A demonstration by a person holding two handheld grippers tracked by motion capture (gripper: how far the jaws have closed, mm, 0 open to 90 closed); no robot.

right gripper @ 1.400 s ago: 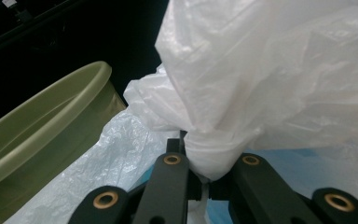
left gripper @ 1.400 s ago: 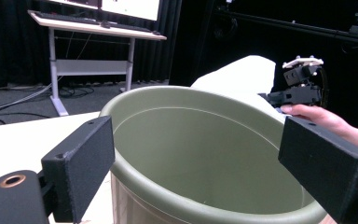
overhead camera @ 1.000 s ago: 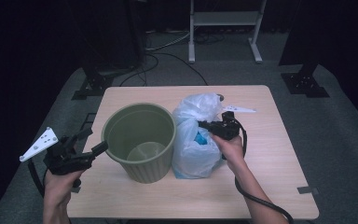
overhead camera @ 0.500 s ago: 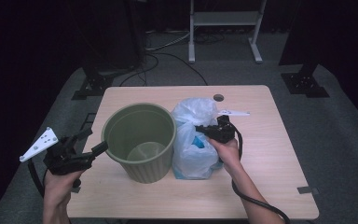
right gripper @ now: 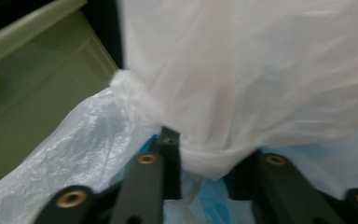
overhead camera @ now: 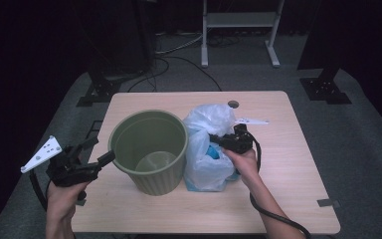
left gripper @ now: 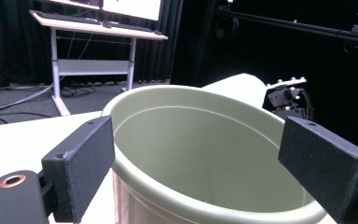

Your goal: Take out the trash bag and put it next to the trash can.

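A green plastic bin [overhead camera: 154, 180] stands upright on the wooden table [overhead camera: 291, 164], left of centre. A white plastic bag [overhead camera: 205, 167] with something blue inside leans against the bin's right side. My right gripper [overhead camera: 215, 143] is at the bag's gathered neck; in the right gripper view the bunched neck [right gripper: 205, 161] lies between its jaws, which have just been opening and stand apart, my right gripper [right gripper: 205, 164] no longer pinching it. My left gripper [overhead camera: 99, 149] hovers open at the bin's left, its jaws spread wider than the near rim [left gripper: 200, 198].
A small hole [overhead camera: 233, 104] lies near the table's far edge and a bit of tape [overhead camera: 327, 202] near the front right corner. A white desk frame [overhead camera: 238, 30], dark stands [overhead camera: 326, 84] and cables [overhead camera: 179, 50] are on the grey floor beyond.
The right gripper's jaws have parted around the bag's neck, and the hand has shifted slightly along the bag. The left gripper and the bin have not moved.
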